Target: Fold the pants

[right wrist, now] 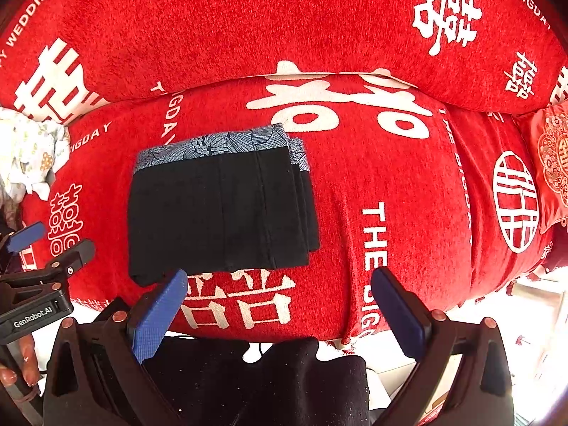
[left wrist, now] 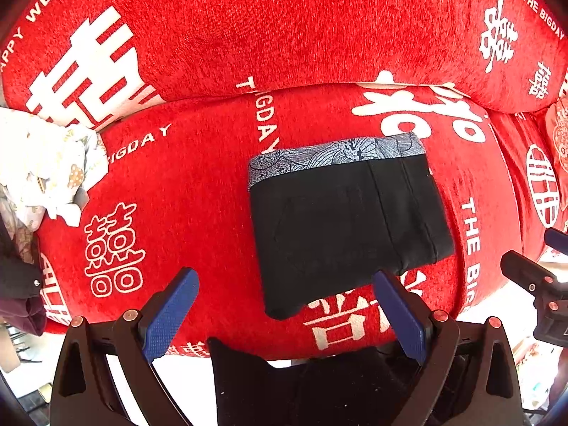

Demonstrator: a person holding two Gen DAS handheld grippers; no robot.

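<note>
Two views are being given of one red sofa seat [left wrist: 213,184] printed with white characters and lettering. At the far left, a crumpled pale floral cloth [left wrist: 46,163] is being seen lying on the seat against the red backrest [left wrist: 284,28], well apart from the pants. A dark garment [left wrist: 17,284] is being glimpsed at the left edge below it. Toward the middle, the black pants [left wrist: 340,227] are lying folded into a compact rectangle on the seat, a blue-grey patterned band [left wrist: 333,154] showing along the far edge. In the right wrist view the folded layers are being shown stepped at the right side of the pants [right wrist: 220,213]. At the far right, a red embroidered cushion [right wrist: 553,163] is being seen leaning at the seat's end.

The left gripper [left wrist: 284,301] is being held wide open just before the near edge of the pants, nothing being gripped; its right pad overlaps the pants' near corner in the view, though contact cannot be told. The right gripper [right wrist: 280,294] is likewise being held wide open and empty over the seat's front edge, near the pants' right corner. Nothing is standing between the grippers and the pants.
</note>
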